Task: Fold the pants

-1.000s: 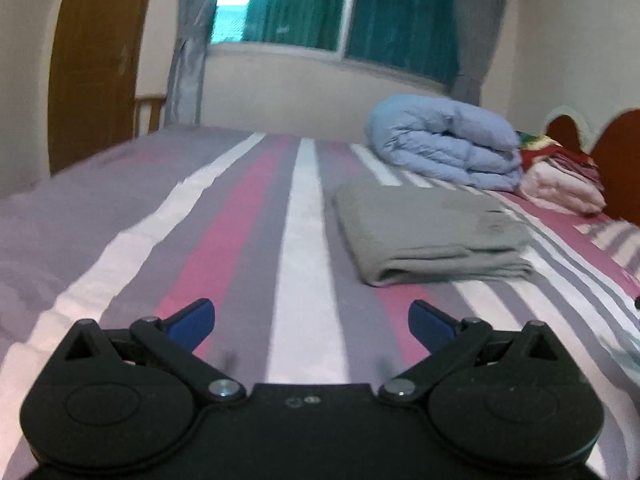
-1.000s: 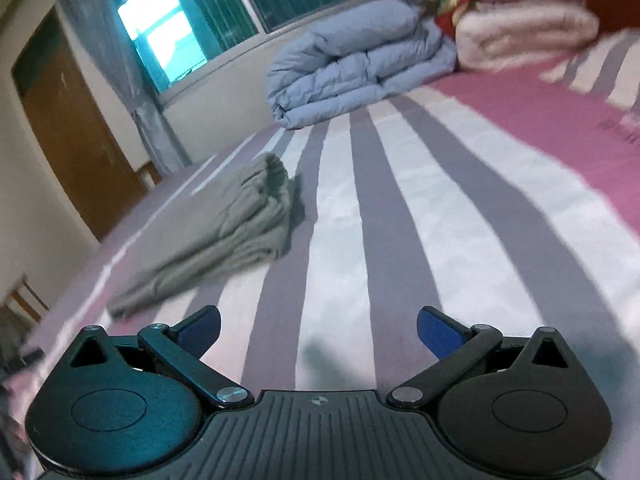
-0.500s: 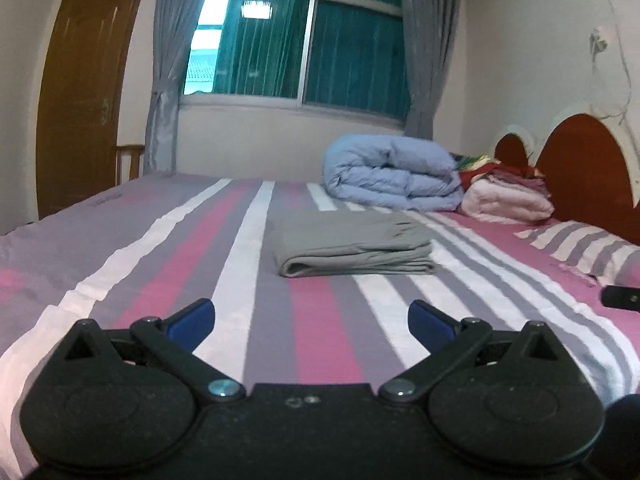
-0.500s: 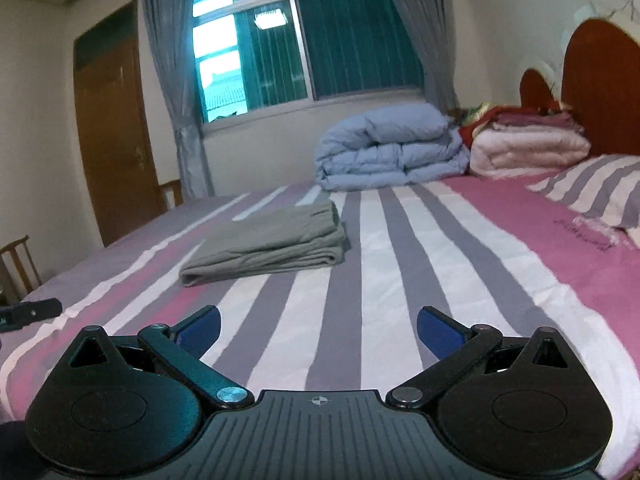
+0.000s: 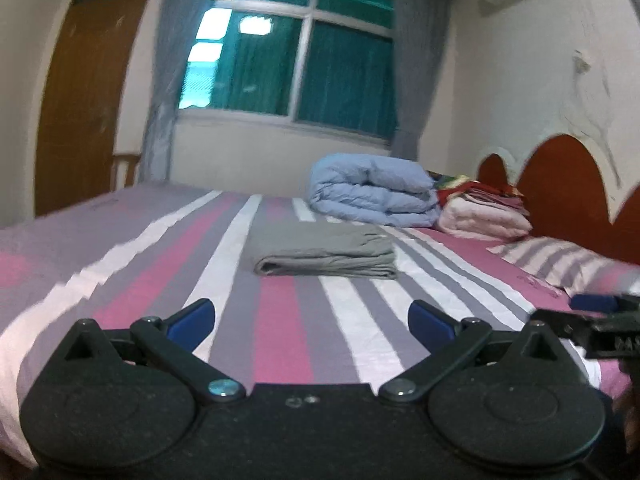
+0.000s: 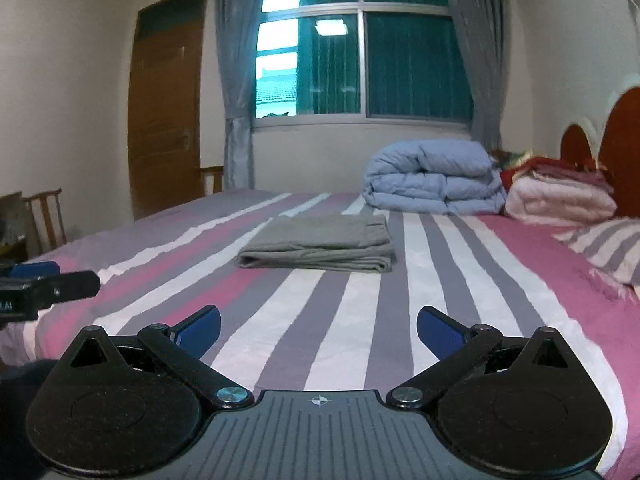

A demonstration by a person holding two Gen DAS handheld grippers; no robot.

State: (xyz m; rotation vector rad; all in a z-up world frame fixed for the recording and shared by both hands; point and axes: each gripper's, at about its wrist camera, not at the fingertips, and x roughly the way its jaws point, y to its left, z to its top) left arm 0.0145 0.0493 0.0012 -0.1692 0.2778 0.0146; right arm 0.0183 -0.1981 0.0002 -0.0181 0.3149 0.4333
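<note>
The grey pants [image 5: 324, 250] lie folded in a flat neat stack on the striped bed [image 5: 280, 328], out in the middle; they also show in the right wrist view [image 6: 320, 244]. My left gripper [image 5: 311, 318] is open and empty, low over the bed's near edge, well short of the pants. My right gripper [image 6: 318, 326] is open and empty, also back near the bed's edge. Each gripper shows at the edge of the other's view: the right one [image 5: 600, 312], the left one [image 6: 40, 280].
A folded blue duvet [image 5: 374, 190] and a stack of pink and red blankets [image 5: 484, 212] sit at the far end by the red headboard [image 5: 568, 184]. A striped pillow [image 6: 612, 246] lies at right. A wooden chair [image 6: 44, 216] and door [image 6: 164, 100] stand at left.
Both grippers have pulled back from the pants and tilted up, so the pants look farther away and more of the room shows. Both stayed open.
</note>
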